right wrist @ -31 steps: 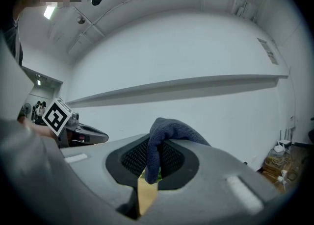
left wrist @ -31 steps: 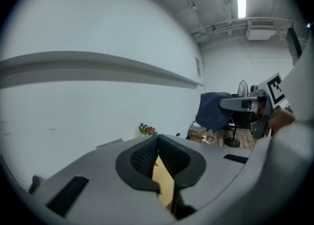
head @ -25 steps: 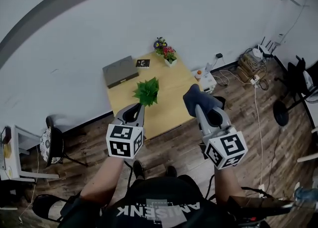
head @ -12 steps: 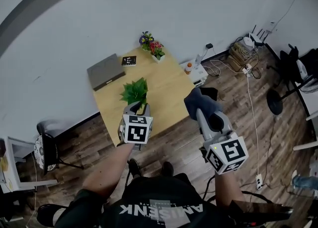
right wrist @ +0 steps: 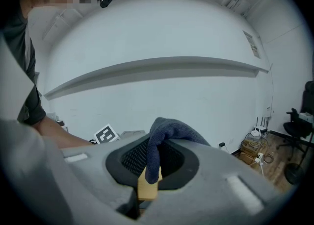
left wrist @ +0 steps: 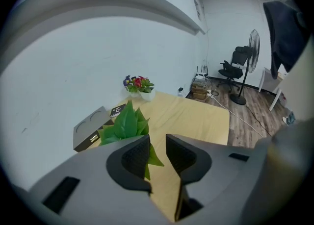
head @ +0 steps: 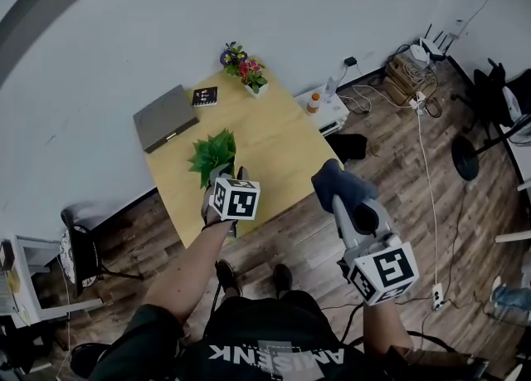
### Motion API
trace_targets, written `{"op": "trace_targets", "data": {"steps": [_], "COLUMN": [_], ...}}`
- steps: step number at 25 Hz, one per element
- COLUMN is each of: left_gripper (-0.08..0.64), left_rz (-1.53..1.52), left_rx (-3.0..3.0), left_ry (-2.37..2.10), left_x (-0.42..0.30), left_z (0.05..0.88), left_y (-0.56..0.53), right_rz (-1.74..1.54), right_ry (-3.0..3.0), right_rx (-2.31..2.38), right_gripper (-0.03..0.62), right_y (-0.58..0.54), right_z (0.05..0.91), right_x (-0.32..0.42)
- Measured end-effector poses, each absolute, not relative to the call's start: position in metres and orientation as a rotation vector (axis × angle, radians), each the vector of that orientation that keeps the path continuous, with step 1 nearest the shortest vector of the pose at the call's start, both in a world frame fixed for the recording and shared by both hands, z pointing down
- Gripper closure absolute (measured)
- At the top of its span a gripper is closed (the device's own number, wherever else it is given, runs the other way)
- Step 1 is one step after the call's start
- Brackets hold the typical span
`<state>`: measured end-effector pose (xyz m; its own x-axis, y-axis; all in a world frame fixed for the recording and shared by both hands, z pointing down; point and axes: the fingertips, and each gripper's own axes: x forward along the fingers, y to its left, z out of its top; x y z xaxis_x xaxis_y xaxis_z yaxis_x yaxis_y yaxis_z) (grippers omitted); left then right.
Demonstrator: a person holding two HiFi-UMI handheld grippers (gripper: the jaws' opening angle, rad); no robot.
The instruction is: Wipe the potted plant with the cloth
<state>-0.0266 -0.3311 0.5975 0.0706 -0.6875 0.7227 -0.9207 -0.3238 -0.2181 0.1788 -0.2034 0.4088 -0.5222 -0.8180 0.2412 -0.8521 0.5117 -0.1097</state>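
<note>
1. Wooden table (head: 274, 147) against white wall; bore potted plant (head: 212, 153) near its left front edge.
2. Left gripper (left wrist: 158, 146): hovered just short of the leaves, jaws narrowly apart, empty, probably to steady the plant.
3. Right gripper (right wrist: 149, 158): clamped on blue cloth (right wrist: 169, 128), held back, ready for wiping.
4. Against a second earlier: left gripper pushed forward to the plant.

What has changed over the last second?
The left gripper moved forward, up to the green potted plant on the table; its jaws are apart, holding nothing. The right gripper stayed back, still shut on the cloth. The plant has not moved.
</note>
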Motion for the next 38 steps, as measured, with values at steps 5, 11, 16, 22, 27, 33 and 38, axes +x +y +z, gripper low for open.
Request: {"op": "trace_targets", "data": {"steps": [5,11,16,22,27,33,38], "left_gripper": [0.459,0.459,0.459,0.460,0.525,0.537,0.540], "left_rz": [1.210,1.379,1.471,1.624,1.724,1.706,1.591], "left_rx": [2.005,1.996,1.967,1.955,1.944,1.983,2.048], "left_ry": [-1.609,-1.569,-1.498,-1.439,-1.417,-1.378,-1.332], "left_x": [-0.034,-0.038,-0.036,-0.036,-0.039,-0.038,-0.044], "left_z": [0.623,0.644,0.657,0.667,0.671,0.670,0.658], "left_y": [-0.350,-0.355,-0.357,-0.364,-0.367,-0.359,-0.343], "right_rz": [0.382,0.425,0.462,0.490,0.505,0.509,0.496], "right_ry": [-2.556,-2.544,-2.543,-2.543,-2.534,-2.531,-2.542], "right_rx": [1.475,1.479,1.484,1.485,1.490,1.494,1.482], "right_gripper": [0.565,0.565,0.565,0.565,0.565,0.565,0.565], "right_y": [-0.208,-0.211,-0.212,-0.215,-0.213,-0.208,-0.204], "right_z": [0.428,0.443,0.453,0.461,0.465,0.467,0.463], "right_x": [0.195,0.200,0.200,0.204,0.209,0.209,0.201]}}
